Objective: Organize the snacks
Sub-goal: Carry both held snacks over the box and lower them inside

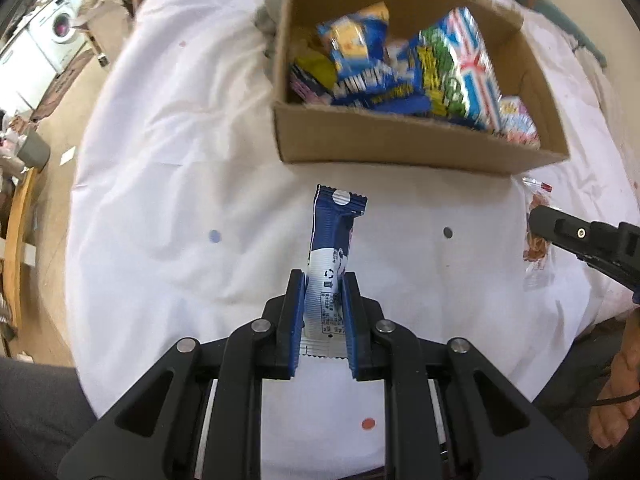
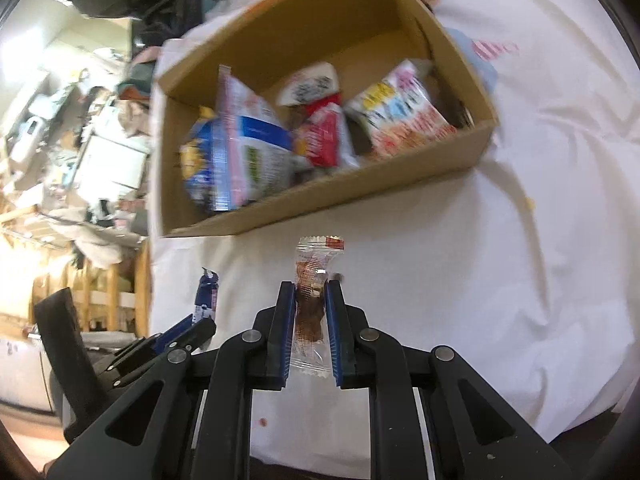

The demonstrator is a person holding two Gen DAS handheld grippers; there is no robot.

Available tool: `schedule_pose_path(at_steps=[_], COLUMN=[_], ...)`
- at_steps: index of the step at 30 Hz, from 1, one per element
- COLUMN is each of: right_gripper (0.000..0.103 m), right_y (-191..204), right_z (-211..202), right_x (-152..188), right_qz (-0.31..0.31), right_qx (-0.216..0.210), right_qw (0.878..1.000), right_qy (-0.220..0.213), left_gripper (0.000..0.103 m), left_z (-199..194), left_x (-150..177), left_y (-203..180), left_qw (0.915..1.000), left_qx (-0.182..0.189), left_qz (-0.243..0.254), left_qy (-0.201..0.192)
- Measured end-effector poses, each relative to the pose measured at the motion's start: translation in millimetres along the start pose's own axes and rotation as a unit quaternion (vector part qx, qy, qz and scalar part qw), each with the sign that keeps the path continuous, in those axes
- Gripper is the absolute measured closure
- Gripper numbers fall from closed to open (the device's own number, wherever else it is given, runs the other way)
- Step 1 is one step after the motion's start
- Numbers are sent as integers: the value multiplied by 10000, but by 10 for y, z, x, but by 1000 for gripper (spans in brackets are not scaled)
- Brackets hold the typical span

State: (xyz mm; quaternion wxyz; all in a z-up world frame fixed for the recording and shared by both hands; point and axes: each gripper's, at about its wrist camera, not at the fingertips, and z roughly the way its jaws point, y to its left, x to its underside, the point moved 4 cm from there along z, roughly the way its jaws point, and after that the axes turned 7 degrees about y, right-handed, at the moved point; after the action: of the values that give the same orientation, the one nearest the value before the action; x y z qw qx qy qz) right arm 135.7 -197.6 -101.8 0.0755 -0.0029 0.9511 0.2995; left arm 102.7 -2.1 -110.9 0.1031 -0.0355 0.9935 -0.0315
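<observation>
White cloth (image 1: 168, 168) covers the whole table, and ahead of both tools it lies free up to the near wall of the cardboard box (image 1: 400, 152), so there is open room between fingertips and box. To the left of the left gripper (image 1: 323, 280) the cloth ends at a rounded edge, with floor and a washing machine (image 1: 60, 28) beyond. The left gripper is clamped on a blue-and-white snack bar (image 1: 332, 240), which stands up out of the fingers above the cloth. The right gripper (image 2: 312, 292) is clamped on a clear packet with a brown snack (image 2: 312, 292) inside; its top sticks out past the fingertips. The box is open on top and holds several snack bags (image 1: 400, 68), but they are blurred and their print cannot be read. The lower ends of both held packets are partly hidden between the blue pads (image 1: 296, 312). The far corner of the box is cut off in the left wrist view.
</observation>
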Motion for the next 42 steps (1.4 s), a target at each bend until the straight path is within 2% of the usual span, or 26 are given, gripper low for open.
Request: schedule_pose_path(at_steps=[4, 10, 13, 17, 22, 27, 31, 36, 42], right_gripper=[87, 87, 87, 87, 87, 87, 87, 87, 87], right_y=[107, 91, 47, -42, -93, -107, -90, -51, -134], right_z=[-205, -615, -769, -773, -777, -771, -748, -635, -469], right_x=[-11, -131, -186, -245, -207, -274, -477, -857, -1120], right_qz=[-148, 21, 51, 283, 226, 48, -48, -268, -96], right_qx=[-326, -993, -1125, -1310, -1142, -720, -494, -135, -55], right_qw=[9991, 9917, 9877, 9840, 9852, 9885, 9896, 9904, 9917], right_qy=[-220, -821, -1088, -1170, -1258, -1329, -1350, -1348, -1281], left_gripper=[88, 88, 88, 88, 88, 88, 88, 88, 88], left_z=[-248, -654, -771, -806, -767, -649, -571, -551, -427], left_x=[-30, -217, -379, -645, -818, -951, -1085, -1214, -1281], left_y=[57, 217, 113, -51, -222, -348, -463, -484, -487], left_qw=[9991, 9938, 9927, 9924, 9925, 9929, 9913, 9893, 9880], left_qx=[-178, -166, -275, -300, -200, -2, -35, 25, 95], left_qz=[-226, -710, -509, -249, 23, 81, 332, 299, 355], left_qy=[-311, -838, -1060, -1168, -1207, -1187, -1277, -1426, -1497])
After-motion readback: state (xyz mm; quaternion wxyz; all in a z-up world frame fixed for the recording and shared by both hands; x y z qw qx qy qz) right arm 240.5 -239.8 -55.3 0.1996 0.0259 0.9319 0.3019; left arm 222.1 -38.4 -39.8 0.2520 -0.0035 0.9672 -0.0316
